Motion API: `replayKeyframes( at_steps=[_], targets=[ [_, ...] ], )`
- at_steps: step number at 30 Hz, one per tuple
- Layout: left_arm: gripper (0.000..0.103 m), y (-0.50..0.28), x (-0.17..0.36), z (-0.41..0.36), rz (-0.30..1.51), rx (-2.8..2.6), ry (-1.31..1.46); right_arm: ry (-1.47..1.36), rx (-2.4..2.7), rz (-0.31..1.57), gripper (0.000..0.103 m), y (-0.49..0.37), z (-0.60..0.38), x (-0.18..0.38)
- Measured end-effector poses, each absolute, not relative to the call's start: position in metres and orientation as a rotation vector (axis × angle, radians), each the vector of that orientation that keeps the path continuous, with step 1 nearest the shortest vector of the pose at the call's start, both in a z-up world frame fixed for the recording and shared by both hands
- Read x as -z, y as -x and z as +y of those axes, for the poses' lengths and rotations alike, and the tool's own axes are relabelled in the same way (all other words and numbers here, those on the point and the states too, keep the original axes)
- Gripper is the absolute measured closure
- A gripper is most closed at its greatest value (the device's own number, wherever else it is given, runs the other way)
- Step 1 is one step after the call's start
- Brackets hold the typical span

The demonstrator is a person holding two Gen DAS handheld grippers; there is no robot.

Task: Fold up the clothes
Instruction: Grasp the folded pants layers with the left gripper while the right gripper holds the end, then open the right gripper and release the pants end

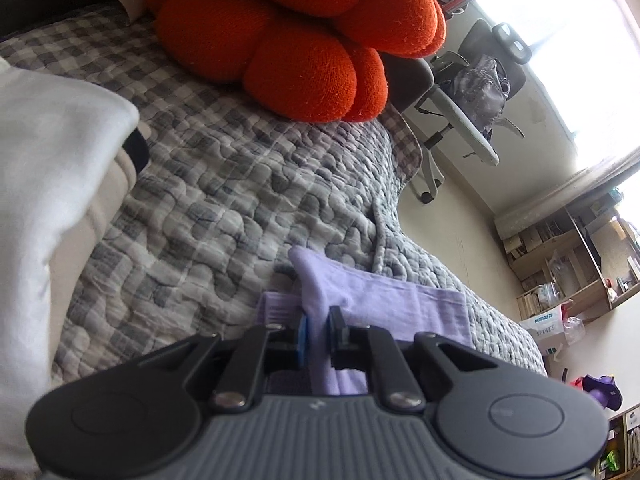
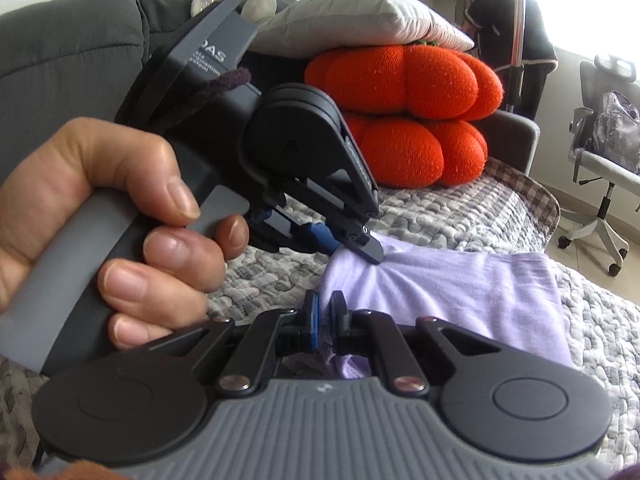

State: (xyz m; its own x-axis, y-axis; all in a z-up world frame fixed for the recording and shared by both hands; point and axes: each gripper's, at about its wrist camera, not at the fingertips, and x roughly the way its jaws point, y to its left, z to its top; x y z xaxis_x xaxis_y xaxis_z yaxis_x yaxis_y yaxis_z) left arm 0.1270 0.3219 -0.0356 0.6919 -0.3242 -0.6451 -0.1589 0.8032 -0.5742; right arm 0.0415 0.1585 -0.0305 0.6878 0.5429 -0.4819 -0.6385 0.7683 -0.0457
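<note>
Left to right: white folded stack [image 1: 52,200] at far left of the checked quilt [image 1: 224,184], orange cushion [image 1: 280,36] behind. My left gripper [image 1: 316,330] is pinched tight on a raised edge of the lilac garment [image 1: 400,304], cloth running up between the blue pads. My left hand [image 2: 100,216] shows in the right view, its tips biting the garment's near-left edge. My right gripper [image 2: 325,320] is clamped on bunched lilac fabric just beside that. Garment lies flat on the quilt, near the bed's front edge, stretching right. Both grips sit close together on one edge, so I judge a fold or a smoothing pull. To do it well: keep both pinches firm, lift evenly, hold the edge taut, don't drag the quilt
</note>
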Motion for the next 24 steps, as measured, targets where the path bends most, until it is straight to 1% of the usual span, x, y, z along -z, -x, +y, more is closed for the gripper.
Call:
replayKeyframes(
  at_steps=[6,7,8,10,11,13,19,22,24],
  targets=[
    [0.094,-0.124,0.034,0.327,0.810,0.073,0.637,0.233,-0.674,0.476,0.093,-0.041,0.163,0.032],
    [0.094,-0.123,0.033,0.328,0.809,0.066,0.634,0.235,-0.675,0.482,0.091,-0.041,0.162,0.032],
    [0.094,-0.122,0.033,0.330,0.808,0.058,0.632,0.236,-0.681,0.489,0.086,-0.040,0.162,0.032],
    [0.094,-0.120,0.032,0.333,0.805,0.042,0.626,0.240,-0.714,0.495,0.084,-0.036,0.158,0.031],
    [0.094,-0.119,0.031,0.334,0.804,0.034,0.623,0.242,-0.724,0.493,0.073,-0.033,0.154,0.028],
    [0.094,-0.117,0.030,0.338,0.802,0.021,0.623,0.234,-0.738,0.484,0.066,-0.026,0.141,0.021],
    [0.094,-0.103,0.021,0.340,0.794,0.050,0.661,0.126,-0.703,0.469,0.066,-0.026,0.088,0.000],
    [0.094,-0.100,0.018,0.329,0.798,0.056,0.636,0.106,-0.642,0.473,0.066,-0.040,0.065,-0.002],
    [0.094,-0.099,0.021,0.317,0.836,0.039,0.590,0.101,-0.630,0.496,0.066,-0.049,0.053,0.000]
  ],
)
